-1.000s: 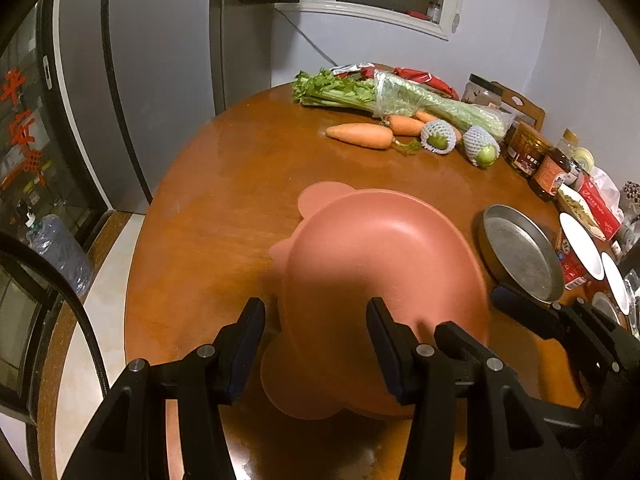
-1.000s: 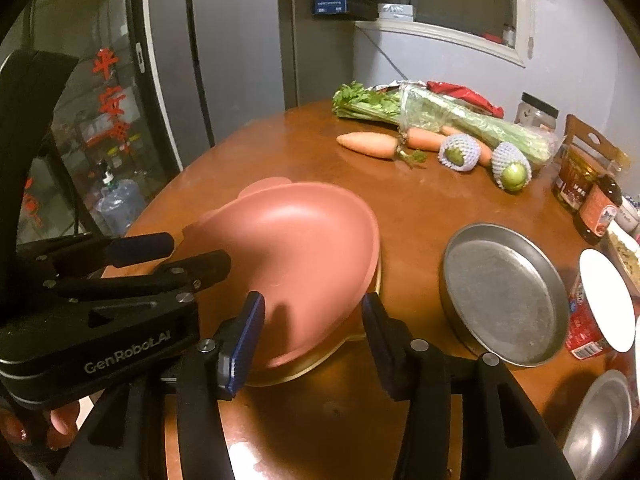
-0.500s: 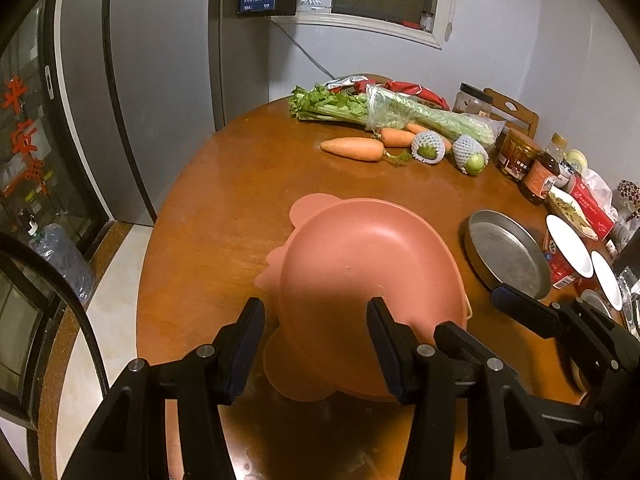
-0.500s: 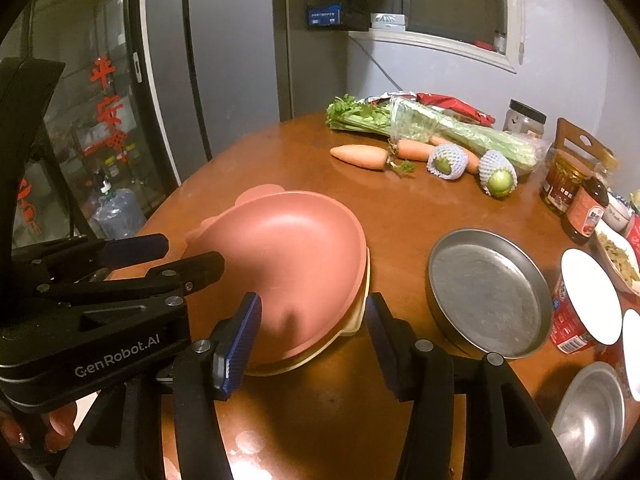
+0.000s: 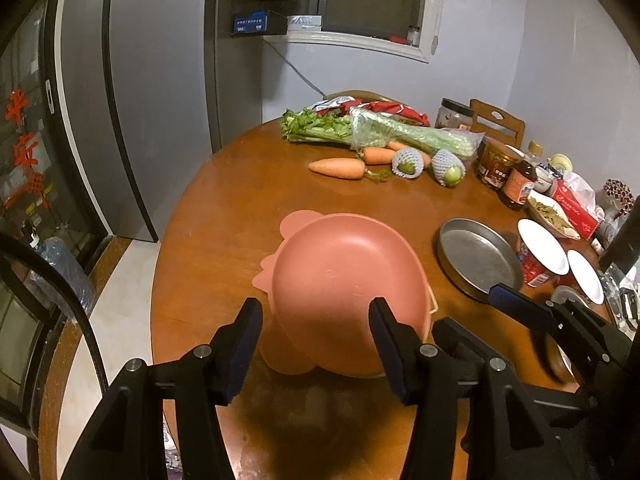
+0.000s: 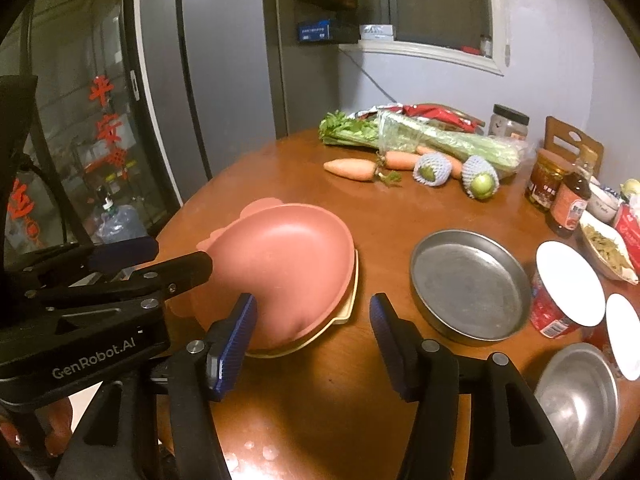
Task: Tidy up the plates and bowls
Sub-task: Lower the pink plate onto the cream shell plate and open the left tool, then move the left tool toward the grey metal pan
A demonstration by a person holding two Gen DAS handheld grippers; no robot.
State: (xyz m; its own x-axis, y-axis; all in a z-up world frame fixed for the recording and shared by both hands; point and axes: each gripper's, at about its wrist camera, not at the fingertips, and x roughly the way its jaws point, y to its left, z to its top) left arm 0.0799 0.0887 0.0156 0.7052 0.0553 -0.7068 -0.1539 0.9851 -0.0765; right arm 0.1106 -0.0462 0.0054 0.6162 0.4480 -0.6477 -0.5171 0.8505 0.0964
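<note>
A pink bowl (image 5: 344, 276) lies on a stack with a pink scalloped plate (image 5: 294, 220) and a cream dish (image 6: 346, 312) under it, on the round wooden table (image 5: 224, 208). The bowl also shows in the right wrist view (image 6: 288, 256). My left gripper (image 5: 314, 340) is open and empty, just in front of the stack. My right gripper (image 6: 312, 338) is open and empty, by the stack's near right edge. A round metal pan (image 6: 468, 284) lies to the right of the stack; it also shows in the left wrist view (image 5: 476, 260).
Celery (image 6: 424, 136), carrots (image 6: 348, 168) and netted fruit (image 6: 432, 168) lie at the far side. Jars and bottles (image 6: 568, 204), a lidded red cup (image 6: 564, 292), a snack bag and a steel bowl (image 6: 576, 400) crowd the right edge. A fridge (image 5: 152, 100) stands behind on the left.
Both grippers have pulled back and up from the pink bowl stack, which now looks smaller and farther away. The bowl rests on the stack; both grippers stay open.
</note>
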